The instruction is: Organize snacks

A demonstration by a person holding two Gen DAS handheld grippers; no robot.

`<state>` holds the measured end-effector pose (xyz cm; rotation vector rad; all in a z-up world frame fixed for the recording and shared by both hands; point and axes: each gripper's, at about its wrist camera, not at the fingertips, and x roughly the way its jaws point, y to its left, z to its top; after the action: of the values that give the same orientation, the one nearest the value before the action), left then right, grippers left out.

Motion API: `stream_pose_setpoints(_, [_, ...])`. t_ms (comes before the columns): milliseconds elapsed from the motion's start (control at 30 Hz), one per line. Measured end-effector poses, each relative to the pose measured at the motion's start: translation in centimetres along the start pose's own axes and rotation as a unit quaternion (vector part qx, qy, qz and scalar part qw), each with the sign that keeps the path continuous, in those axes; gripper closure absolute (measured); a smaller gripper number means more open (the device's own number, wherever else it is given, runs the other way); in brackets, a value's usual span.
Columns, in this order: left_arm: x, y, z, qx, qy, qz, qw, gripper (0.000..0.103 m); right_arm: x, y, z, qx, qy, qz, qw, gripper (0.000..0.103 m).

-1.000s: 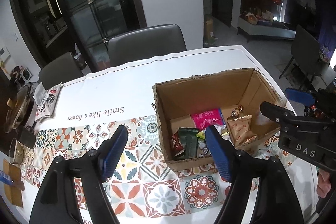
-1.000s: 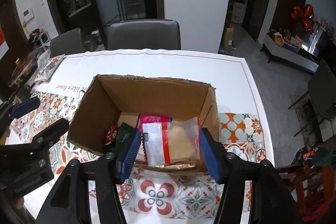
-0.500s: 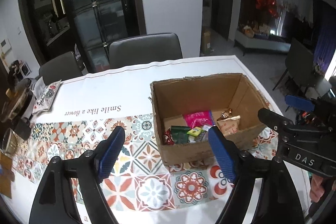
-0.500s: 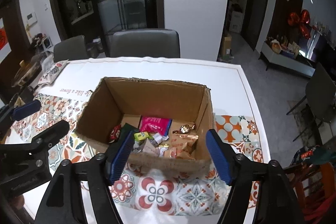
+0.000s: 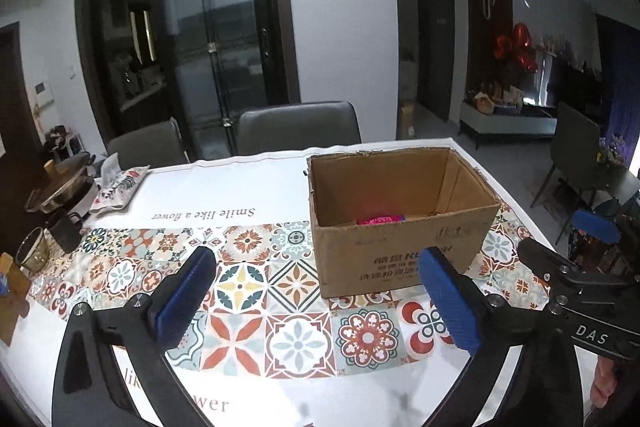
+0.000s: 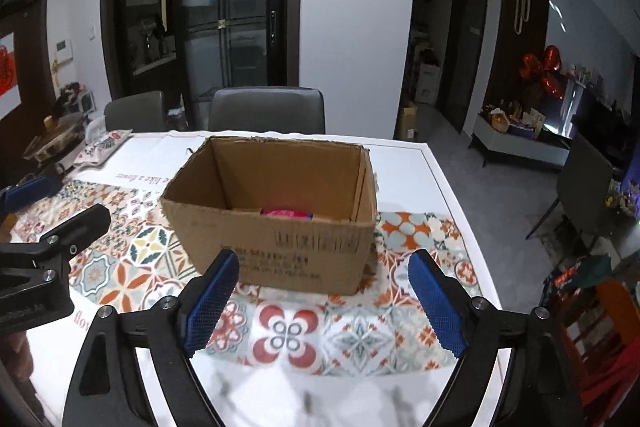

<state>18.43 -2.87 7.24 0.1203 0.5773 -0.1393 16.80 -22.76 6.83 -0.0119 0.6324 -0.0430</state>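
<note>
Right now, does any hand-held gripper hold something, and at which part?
Nothing is held. The left hand-held gripper and right hand-held gripper are opening with nothing between them, in front of the cardboard box.

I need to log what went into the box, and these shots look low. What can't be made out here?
- Box contents, both wrist views: the near wall hides all but a strip of pink packet.
- Print on the box front, left view: too blurred to read, partly behind a blue pad.
- Pot at the table's far left: too small and dark to see inside.
</note>
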Motion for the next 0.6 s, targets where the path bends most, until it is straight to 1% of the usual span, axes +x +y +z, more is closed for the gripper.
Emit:
stream_pose_setpoints(133, [-1.7,-0.6,-1.5,0.011,-0.017,0.011,0.9997,0.0,-1.6,-0.4,-1.6,0.013,-0.012,0.006,1.0,0.016])
stream_pose_setpoints(233, [-3.3,-0.8,-3.0,0.008,-0.033,0.019,0.9992,0.0,-2.8,-0.8,-2.7,0.018,-0.026,0.002,0.999,0.016])
stream_pose_setpoints(267, [-3.5,-0.9,-3.3,0.007,-0.034,0.019,0.9992,0.0,-3.4,-0.8,-3.1,0.015,-0.033,-0.001,0.999,0.015])
stream_pose_setpoints(333, [-4.1,-1.2,-3.9,0.005,-0.032,0.007,0.9994,0.0,-4.1,-0.6,-3.8,0.014,-0.037,-0.002,0.999,0.011])
stream_pose_setpoints(400, [-4.8,-1.3,-4.5,0.0,-0.036,0.004,0.9994,0.0,-5.0,-0.7,-4.5,0.02,-0.047,0.003,0.999,0.011])
stream_pose_setpoints(600, [-6.3,-1.2,-6.0,-0.018,-0.04,0.0,0.999,0.0,-6.7,-0.7,-6.1,0.016,-0.066,-0.003,0.998,0.011])
